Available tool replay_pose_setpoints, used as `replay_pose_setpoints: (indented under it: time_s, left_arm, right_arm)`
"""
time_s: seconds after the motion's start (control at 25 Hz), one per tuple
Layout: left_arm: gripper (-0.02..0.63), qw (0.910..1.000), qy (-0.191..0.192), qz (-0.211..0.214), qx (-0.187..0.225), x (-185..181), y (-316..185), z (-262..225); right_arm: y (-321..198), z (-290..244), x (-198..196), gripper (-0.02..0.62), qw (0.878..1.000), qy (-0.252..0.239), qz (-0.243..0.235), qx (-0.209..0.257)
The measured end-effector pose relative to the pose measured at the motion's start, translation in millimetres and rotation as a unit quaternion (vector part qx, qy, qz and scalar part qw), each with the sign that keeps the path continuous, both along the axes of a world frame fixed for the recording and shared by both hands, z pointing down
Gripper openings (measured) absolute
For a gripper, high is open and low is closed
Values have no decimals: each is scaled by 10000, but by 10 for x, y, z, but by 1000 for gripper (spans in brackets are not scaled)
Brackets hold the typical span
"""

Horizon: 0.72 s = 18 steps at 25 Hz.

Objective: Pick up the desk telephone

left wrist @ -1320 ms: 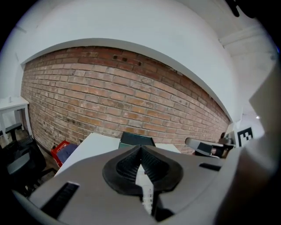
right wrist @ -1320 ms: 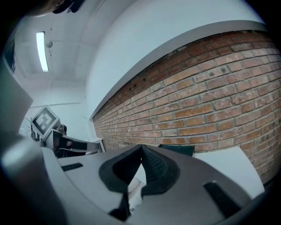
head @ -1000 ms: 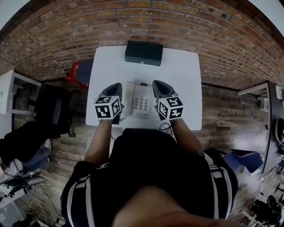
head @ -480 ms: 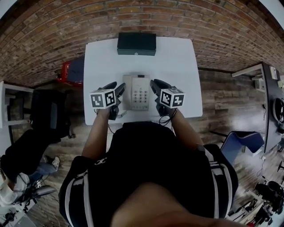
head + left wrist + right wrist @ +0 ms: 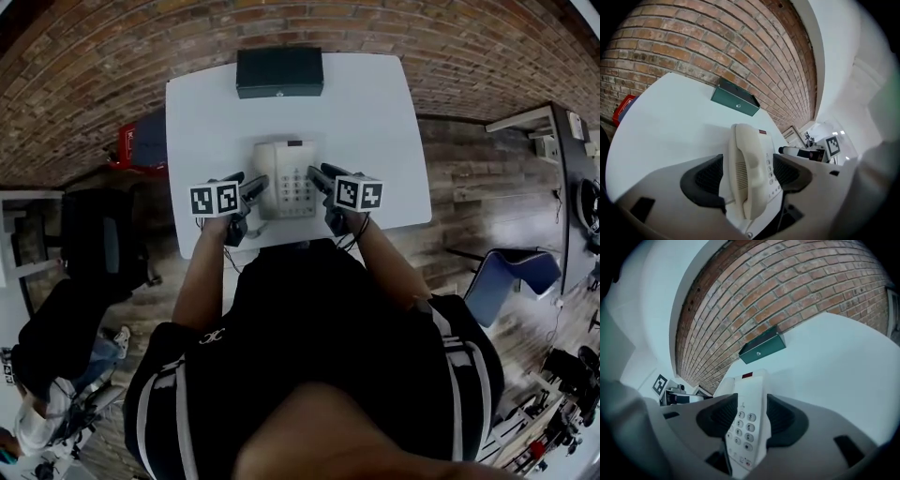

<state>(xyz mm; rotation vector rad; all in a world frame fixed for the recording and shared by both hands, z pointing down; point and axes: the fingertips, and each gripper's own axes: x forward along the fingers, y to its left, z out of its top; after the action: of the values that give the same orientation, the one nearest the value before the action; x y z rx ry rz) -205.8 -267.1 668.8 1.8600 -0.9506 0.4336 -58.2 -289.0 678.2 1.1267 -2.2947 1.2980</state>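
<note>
A cream desk telephone [image 5: 286,178] lies in the middle of the white table [image 5: 375,122], handset [image 5: 743,164] on its left side and keypad [image 5: 745,423] on its right. My left gripper [image 5: 246,192] is at the phone's near left corner. Its jaws are opening, and in the left gripper view [image 5: 747,176] they stand on either side of the handset without the pads pressing it. My right gripper [image 5: 319,178] is at the near right corner. Its jaws are opening too, straddling the keypad end [image 5: 751,418].
A dark green metal box [image 5: 279,72] stands at the table's far edge against the brick wall. A red object [image 5: 131,145] lies on the floor left of the table. The phone's cord hangs over the near edge. A blue chair [image 5: 511,286] stands at the right.
Both grippers have sunk from above the table to the phone's near corners and tilted downward. Their jaws, closed before, have spread apart around the phone.
</note>
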Motion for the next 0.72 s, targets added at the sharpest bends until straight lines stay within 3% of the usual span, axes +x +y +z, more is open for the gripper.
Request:
replay_pose_setpoints:
  time_s: [0.4,0.56,0.72]
  left_arm:
    - [318,9960,797,184,-347,63,-59,259]
    - [319,9866,1503,250,-590,86,-59,310]
    - [324,9767,1990,292,-748,117,-49,349]
  right_arm:
    - [-54,328,-58,164,9979,-339,-28,-556]
    - [-93,381,-94,167,9920,-908,139,-866]
    - [-108,453,-88,189,9883,-1117,90,-1039]
